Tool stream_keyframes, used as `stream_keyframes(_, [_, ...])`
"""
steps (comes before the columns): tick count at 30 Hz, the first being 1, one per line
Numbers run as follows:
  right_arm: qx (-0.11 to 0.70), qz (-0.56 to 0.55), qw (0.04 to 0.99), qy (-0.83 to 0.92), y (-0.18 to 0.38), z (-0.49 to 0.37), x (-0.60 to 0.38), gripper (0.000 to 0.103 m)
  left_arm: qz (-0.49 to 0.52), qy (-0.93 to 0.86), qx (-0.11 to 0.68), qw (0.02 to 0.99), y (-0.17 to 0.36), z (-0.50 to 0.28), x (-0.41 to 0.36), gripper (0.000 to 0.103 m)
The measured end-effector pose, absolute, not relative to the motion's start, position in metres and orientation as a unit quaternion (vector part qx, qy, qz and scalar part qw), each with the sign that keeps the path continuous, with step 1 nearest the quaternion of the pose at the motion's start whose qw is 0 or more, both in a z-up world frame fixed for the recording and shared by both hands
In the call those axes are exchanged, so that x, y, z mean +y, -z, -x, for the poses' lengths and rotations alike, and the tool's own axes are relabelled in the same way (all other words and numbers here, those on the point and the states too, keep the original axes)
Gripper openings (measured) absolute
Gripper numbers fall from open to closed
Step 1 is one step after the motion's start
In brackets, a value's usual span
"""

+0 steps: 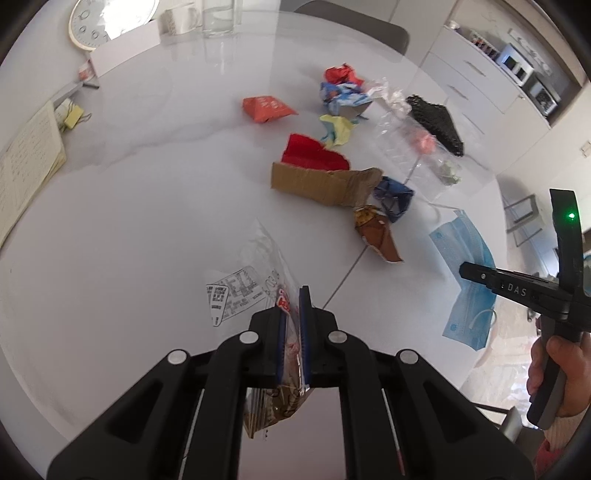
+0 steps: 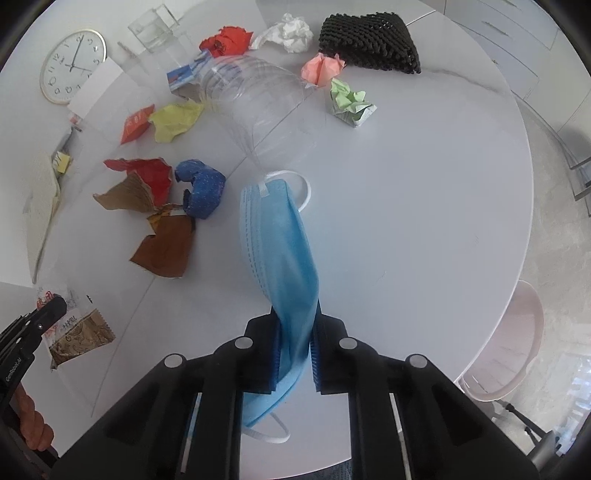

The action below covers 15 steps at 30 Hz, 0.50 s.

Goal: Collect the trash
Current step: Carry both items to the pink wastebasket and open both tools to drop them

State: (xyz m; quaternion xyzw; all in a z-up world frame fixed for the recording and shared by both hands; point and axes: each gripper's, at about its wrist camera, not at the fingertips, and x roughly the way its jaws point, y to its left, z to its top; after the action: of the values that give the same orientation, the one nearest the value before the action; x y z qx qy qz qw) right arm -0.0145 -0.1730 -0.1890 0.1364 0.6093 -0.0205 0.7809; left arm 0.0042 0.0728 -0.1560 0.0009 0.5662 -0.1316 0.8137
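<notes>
Left wrist view, nearest: the left gripper point(image 1: 291, 325) is closed on a clear snack wrapper point(image 1: 258, 280); its printed end trails forward onto the white table point(image 1: 129, 221), its brown end hangs under the jaws.
Left grip advice: the film looks thin and slippery, so I judge a steady squeeze and a slow lift best, with no jerk that lets it slide out.
Left view, ahead: torn cardboard point(image 1: 325, 182) with a red piece point(image 1: 314, 153) behind it, a blue wad point(image 1: 393, 195), a brown wrapper point(image 1: 378, 236), an orange packet point(image 1: 266, 109), and yellow paper point(image 1: 338, 131) lie loose mid-table.
Left view, right edge: the right gripper point(image 1: 465, 271) hovers over the blue face mask point(image 1: 469, 284); from here I cannot tell its closure.
Right wrist view, nearest: the right gripper point(image 2: 295, 350) is clamped on the face mask point(image 2: 280, 243), pinched near one end, the rest draping toward the table with a white ear loop point(image 2: 303, 188) at the far end.
Right grip advice: lift high enough that the loop clears the table and snags nothing.
In the way: a clear plastic bottle point(image 2: 258, 99) lies on its side just beyond the mask; the blue wad point(image 2: 203, 188) sits to its left.
Further off: a black mesh cloth point(image 2: 369, 38), pink paper point(image 2: 321, 68), green paper point(image 2: 351, 101), white tissue point(image 2: 291, 33), a clock point(image 2: 72, 64).
No bin shows in either view.
</notes>
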Motion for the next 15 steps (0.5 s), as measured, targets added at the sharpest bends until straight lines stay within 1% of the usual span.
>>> stream_keyframes(7, [0.573, -0.158, 0.803, 0.058, 0.154, 0.045, -0.188, 0.014, -0.025, 0.201, 0.542, 0.815, 0.127, 0.004, 0.049, 0.007])
stream_keyframes(10, [0.559, -0.164, 0.808, 0.083, 0.139, 0.064, -0.203, 0.014, -0.033, 0.242, 0.534, 0.809, 0.116, 0.009, 0.028, 0.007])
stream_keyframes(15, [0.548, -0.182, 0.809, 0.106, 0.131, 0.095, -0.235, 0.014, -0.059, 0.292, 0.517, 0.803, 0.102, 0.02, -0.015, 0.007])
